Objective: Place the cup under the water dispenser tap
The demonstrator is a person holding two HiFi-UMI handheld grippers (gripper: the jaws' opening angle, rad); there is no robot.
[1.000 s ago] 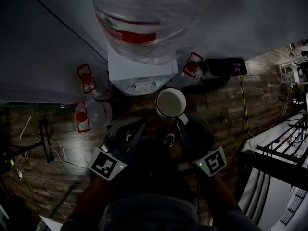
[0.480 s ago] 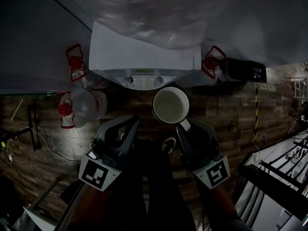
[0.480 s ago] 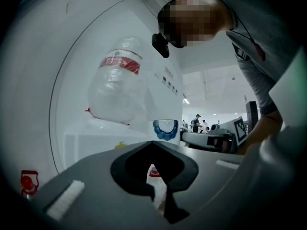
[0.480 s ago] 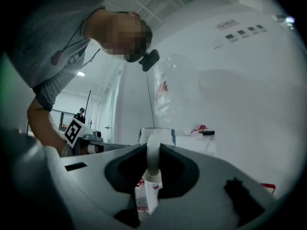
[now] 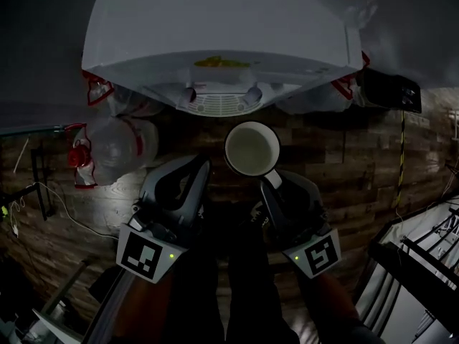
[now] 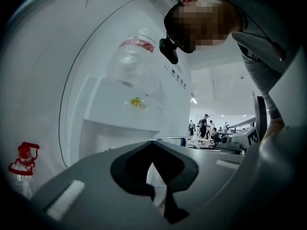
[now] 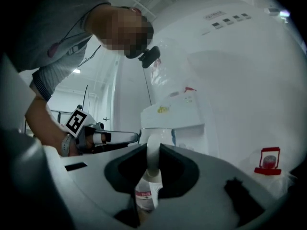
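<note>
A white water dispenser fills the top of the head view, with two taps above its grated drip tray. The white cup hangs upright just in front of the tray, a little right of its middle. My right gripper is shut on the cup's handle. In the right gripper view the handle stands between the jaws, with the dispenser beyond. My left gripper is level beside the cup's left, shut and empty. In the left gripper view its jaws meet in front of the dispenser.
Clear water bottles with red handles lie on the wooden floor left of the dispenser. A black box sits at its right. Metal racking stands at lower right, cables at left. My shoe is below the cup.
Both grippers have sunk with the cup. The dispenser's front and taps have come into the head view, and the big bottle on top has left it. The grip is unchanged.
</note>
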